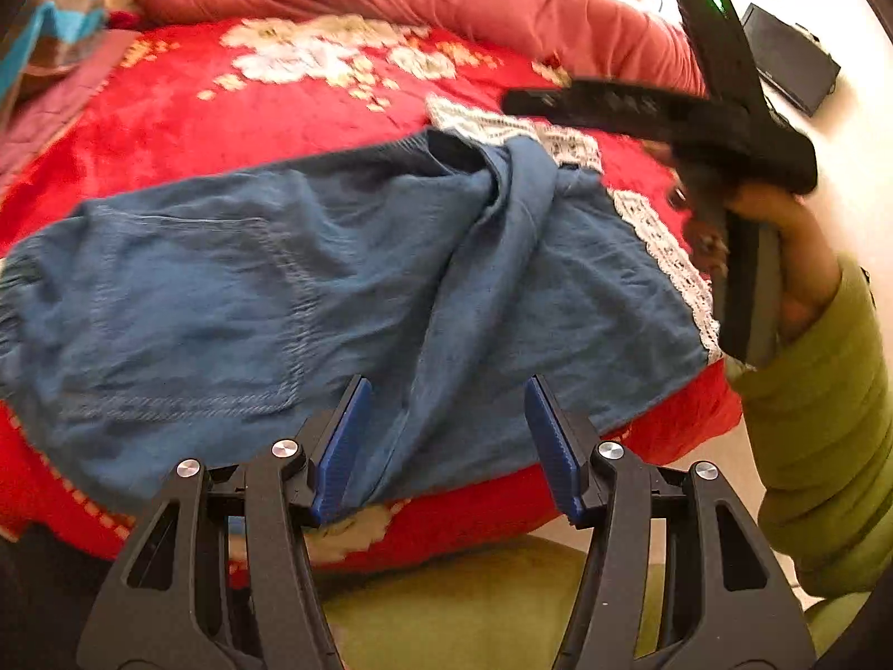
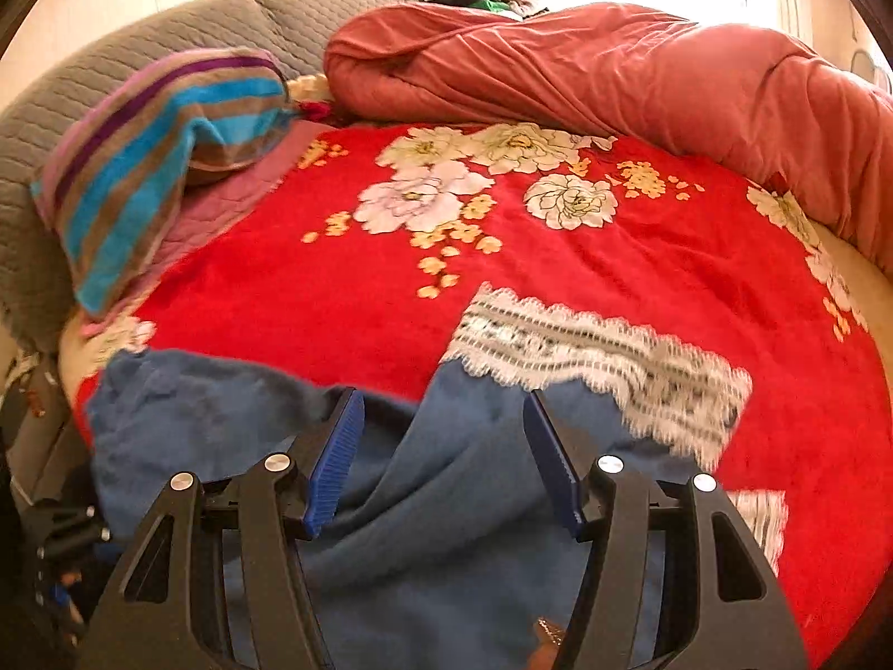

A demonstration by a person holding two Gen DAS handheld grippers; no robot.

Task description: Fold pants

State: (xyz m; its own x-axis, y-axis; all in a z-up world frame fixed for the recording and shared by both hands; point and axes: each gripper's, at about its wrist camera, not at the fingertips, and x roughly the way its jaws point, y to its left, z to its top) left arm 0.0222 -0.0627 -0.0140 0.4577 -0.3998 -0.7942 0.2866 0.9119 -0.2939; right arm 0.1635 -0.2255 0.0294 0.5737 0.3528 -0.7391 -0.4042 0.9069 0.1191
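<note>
Blue pants (image 1: 346, 290) spread on a red floral blanket (image 2: 346, 301), both grippers wide and holding nothing.

Soft, light, limp denim-blue cloth with white lace hems (image 2: 603, 357), rumpled at a central ridge; likely to sag and slide, so best pinched through a hem or the waistband edge rather than mid-panel. Left gripper (image 1: 446, 446) poised over the near edge, blue pads (image 1: 340, 446) parted. Right gripper (image 2: 443, 463) low over the leg by the lace, likewise parted. Beyond: pink duvet (image 2: 614, 72), striped towel (image 2: 150, 156), grey headboard (image 2: 111, 78).
</note>
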